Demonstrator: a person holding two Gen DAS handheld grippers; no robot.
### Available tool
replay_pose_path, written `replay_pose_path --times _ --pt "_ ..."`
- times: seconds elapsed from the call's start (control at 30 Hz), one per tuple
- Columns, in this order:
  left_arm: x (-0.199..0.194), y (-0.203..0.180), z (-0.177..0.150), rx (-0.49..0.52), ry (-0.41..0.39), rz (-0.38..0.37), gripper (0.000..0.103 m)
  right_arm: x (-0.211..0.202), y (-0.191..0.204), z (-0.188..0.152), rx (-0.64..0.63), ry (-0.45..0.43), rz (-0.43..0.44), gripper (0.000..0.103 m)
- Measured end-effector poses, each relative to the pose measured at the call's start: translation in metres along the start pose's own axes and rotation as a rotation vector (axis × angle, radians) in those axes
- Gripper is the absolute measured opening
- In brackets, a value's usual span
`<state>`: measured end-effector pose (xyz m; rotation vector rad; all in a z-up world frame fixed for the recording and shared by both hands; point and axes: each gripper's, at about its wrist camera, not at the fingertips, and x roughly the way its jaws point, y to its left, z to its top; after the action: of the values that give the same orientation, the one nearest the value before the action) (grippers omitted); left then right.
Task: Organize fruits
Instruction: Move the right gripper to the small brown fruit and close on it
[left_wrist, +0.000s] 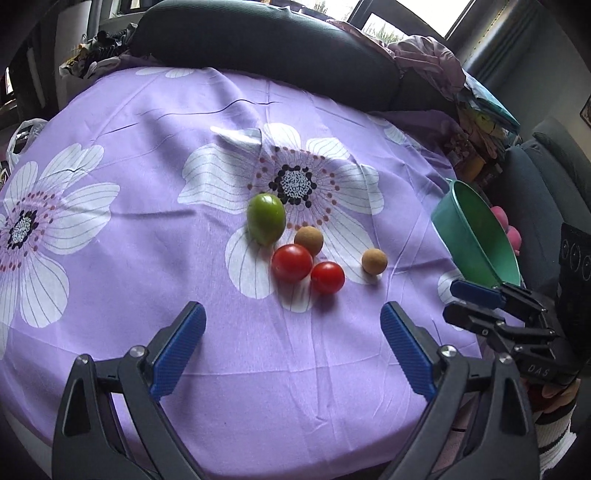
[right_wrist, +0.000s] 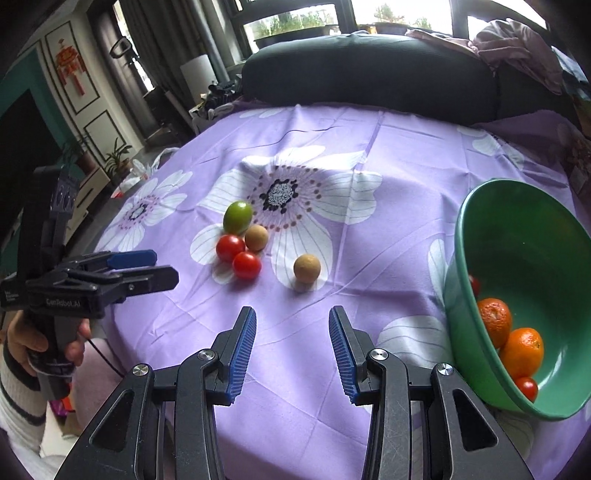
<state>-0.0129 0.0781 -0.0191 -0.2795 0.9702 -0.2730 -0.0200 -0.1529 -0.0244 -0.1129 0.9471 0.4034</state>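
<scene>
On the purple flowered cloth (left_wrist: 147, 258) lies a cluster of fruit: a green fruit (left_wrist: 266, 218) (right_wrist: 238, 216), two red tomatoes (left_wrist: 291, 263) (left_wrist: 327, 277) and a brown round fruit (left_wrist: 308, 240). A second brown fruit (left_wrist: 374, 261) (right_wrist: 307, 268) lies apart to the right. My left gripper (left_wrist: 293, 314) hangs open just short of the tomatoes. My right gripper (right_wrist: 291, 314) stands open at a narrower gap, empty, short of the lone brown fruit. A tilted green bowl (right_wrist: 535, 240) on the right holds two oranges (right_wrist: 495, 321) and a tomato (right_wrist: 526, 387).
A dark cushion (left_wrist: 258, 44) borders the far side of the table. Piled clothes (left_wrist: 436, 62) lie at the far right. The bowl (left_wrist: 476, 229) sits near the table's right edge. A hand in a striped sleeve (right_wrist: 22, 387) holds the left gripper (right_wrist: 164, 267) at the near left.
</scene>
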Motion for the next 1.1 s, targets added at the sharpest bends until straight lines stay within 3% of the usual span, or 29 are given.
replay_pose_path --times 0.37,0.57,0.7,0.8,1.1 --pt "0.013 0.008 0.033 -0.029 0.0 -0.04 0.091 0.019 0.014 0.023 -0.015 -0.012 0.061 0.041" --pt "0.021 -0.003 0.027 0.039 0.035 -0.072 0.08 0.031 0.011 0.026 -0.028 0.022 0.051 0.041" --pt "0.026 -0.016 0.015 0.087 0.065 -0.115 0.074 0.036 0.0 0.024 -0.015 0.035 0.0 0.041" --pt "0.032 -0.027 0.01 0.125 0.088 -0.127 0.063 0.039 -0.011 0.022 0.011 0.051 -0.019 0.041" --pt "0.056 -0.035 0.009 0.161 0.141 -0.111 0.056 0.051 -0.02 0.023 0.019 0.083 -0.007 0.041"
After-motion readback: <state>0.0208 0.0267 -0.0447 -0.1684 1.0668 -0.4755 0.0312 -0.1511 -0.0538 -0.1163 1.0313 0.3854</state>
